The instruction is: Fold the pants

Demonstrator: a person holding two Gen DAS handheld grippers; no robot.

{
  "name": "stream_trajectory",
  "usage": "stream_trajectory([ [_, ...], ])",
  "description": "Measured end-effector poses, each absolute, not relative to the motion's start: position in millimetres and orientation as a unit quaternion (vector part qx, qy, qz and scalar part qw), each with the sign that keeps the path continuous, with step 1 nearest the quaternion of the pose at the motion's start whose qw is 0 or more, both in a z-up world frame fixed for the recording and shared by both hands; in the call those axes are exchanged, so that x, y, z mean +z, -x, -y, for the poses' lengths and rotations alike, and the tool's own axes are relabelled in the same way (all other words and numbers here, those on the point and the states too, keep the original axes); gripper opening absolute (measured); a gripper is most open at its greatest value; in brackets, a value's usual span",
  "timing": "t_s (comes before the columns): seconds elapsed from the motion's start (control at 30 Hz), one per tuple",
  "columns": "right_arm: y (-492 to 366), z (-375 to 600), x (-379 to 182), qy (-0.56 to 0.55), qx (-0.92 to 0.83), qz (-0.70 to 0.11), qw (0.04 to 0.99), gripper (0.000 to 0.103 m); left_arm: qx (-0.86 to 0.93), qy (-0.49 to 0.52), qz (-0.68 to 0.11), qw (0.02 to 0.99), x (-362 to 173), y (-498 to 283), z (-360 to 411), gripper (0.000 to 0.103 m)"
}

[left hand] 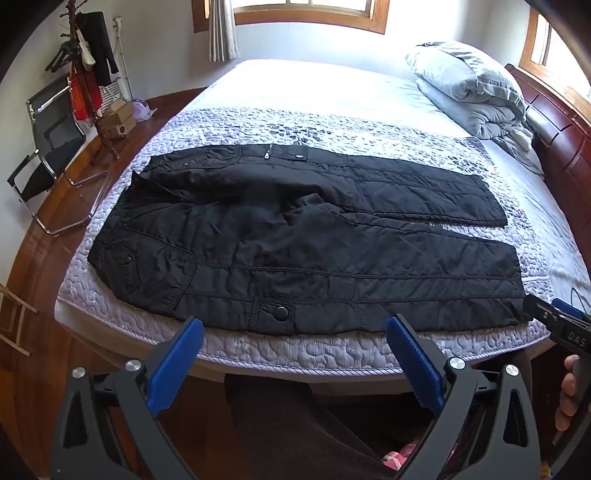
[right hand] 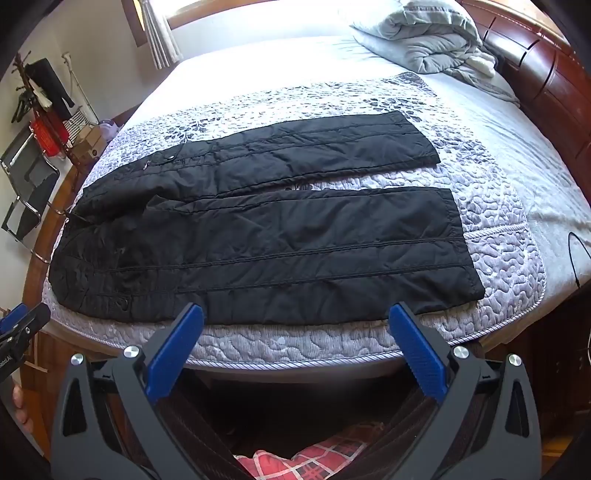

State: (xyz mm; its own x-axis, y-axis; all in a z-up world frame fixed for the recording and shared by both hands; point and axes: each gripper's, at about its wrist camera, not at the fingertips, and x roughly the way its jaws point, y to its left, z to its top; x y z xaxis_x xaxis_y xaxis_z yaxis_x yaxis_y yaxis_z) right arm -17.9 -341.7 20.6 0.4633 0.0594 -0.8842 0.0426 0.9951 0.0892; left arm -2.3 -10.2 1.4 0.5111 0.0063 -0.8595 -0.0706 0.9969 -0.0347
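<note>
The soft, padded pants [right hand: 258, 229] are best taken at the near leg's edge by the wide-spread, empty left gripper [left hand: 295, 332] and right gripper [right hand: 295, 325].

Light source: daylight from the windows [left hand: 310, 11] at the far wall and far right.
Glare: the far part of the bed [left hand: 314, 85] is blown out to white in both views.
Shadows: dark under the near bed edge; the black pants [right hand: 258, 236] keep faint seam and crease detail.
Distortion: strong fisheye bending, black vignette at the corners.
Focus: sharp in the centre, slightly soft towards the rim.
</note>
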Motion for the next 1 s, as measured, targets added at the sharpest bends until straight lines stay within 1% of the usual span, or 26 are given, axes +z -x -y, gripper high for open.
stream_trajectory([
  [1.0,12.9,350.7,17.7,-0.050,-0.008,-0.523,0.851,0.101,0.018,0.031,-0.480,0.876,17.6,-2.4,2.4,0.099],
])
